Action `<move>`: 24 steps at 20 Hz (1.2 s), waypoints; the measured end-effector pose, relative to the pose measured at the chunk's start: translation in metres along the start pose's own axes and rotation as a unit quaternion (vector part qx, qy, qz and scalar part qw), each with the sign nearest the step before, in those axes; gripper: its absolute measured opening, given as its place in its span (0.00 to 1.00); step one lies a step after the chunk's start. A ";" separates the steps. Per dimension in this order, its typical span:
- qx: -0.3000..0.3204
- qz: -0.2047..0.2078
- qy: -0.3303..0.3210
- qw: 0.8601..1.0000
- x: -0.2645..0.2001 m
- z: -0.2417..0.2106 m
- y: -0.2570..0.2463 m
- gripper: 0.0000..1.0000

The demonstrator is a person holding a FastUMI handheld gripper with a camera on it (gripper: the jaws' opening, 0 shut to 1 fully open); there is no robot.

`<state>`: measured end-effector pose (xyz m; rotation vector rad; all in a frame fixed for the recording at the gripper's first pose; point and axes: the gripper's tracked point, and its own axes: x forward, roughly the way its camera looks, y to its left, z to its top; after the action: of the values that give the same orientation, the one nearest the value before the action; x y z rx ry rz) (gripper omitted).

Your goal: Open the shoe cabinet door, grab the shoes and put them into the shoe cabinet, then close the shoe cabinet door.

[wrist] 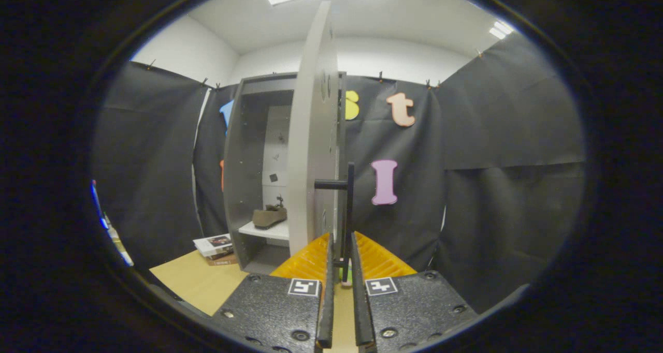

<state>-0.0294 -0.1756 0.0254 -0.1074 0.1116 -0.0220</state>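
Tool [342, 270] is clamped on the door handle [349, 213]: both fingers sit close together with the thin vertical bar between them, and they look to be pressing on it from either side. Handle's long axis runs straight up, in line with the slot between the fingers, so the grip is square.

Shoe cabinet door [313, 135] stands wide open, seen nearly edge-on just ahead of the fingers. The handle stands off it on a short horizontal post. Door's free edge is toward the tool; hinge side is beyond, at the shoe cabinet [235, 187].

One shoe [269, 217] lies on the white shelf [269, 231] inside the cabinet, left of and beyond the door, toe pointing left. Can't tell whether a second shoe is in there, since the door hides part of the shelf.

Key relation: the cabinet opening lies left of the door, so closing would mean swinging the handle leftward in an arc around the far hinge, not pushing straight. My read: shoe is in, closing step is what's left.

Risk: the bar could slip between the fingers as the arc turns the handle against the grip.

Stack of books [215, 247] sits on the worktop [202, 285] just left of the cabinet base, outside the door's swing.
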 end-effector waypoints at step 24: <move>0.060 0.088 0.011 0.994 0.016 -0.113 0.183 1.00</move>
<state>-0.0231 -0.0060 -0.1077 0.0236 0.1421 0.1464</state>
